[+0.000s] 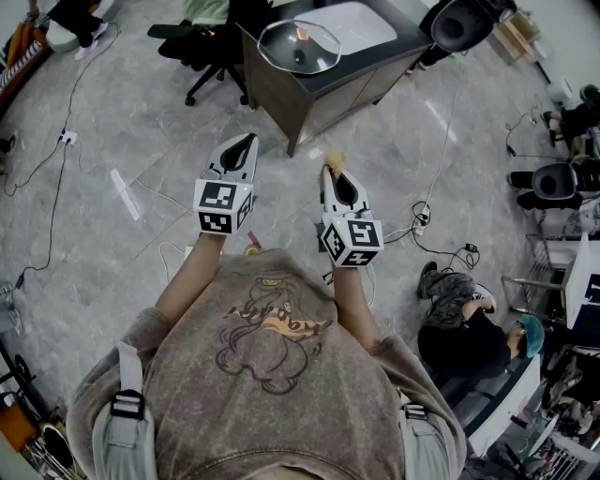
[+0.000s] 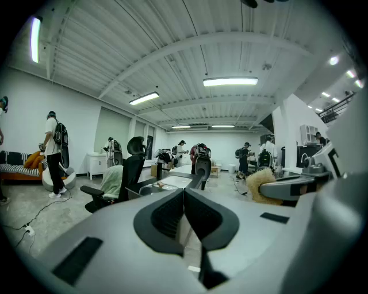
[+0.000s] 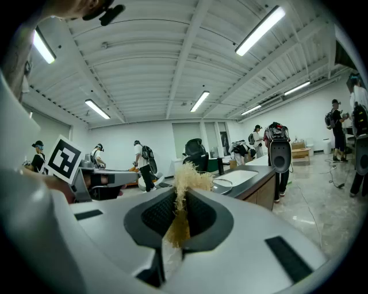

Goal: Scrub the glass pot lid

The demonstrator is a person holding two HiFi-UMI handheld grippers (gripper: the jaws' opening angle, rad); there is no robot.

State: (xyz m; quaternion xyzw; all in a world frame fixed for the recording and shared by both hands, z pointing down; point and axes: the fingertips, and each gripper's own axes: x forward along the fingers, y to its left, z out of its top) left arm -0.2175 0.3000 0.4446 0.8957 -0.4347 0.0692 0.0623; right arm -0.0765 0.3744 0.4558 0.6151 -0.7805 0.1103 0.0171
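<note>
While held out before the chest, the left gripper [image 1: 246, 142] is pinched fully shut on nothing. Just beside it, the right gripper [image 1: 330, 171] is clamped on a tan scrubber [image 1: 334, 159], whose tuft sticks out past the tips. Well ahead across the floor [image 1: 141, 112], the lid [image 1: 298, 45] lies flat, knob up, on the surface [image 1: 403, 52] beside a sink [image 1: 361, 23]. It sits roughly between both lines of aim, neither gripper clearly nearer, so walking forward likely comes first.

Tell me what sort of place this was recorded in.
Probably a large shared workroom or lab, not a home kitchen: a freestanding sink counter, an office chair, cables on the floor.
</note>
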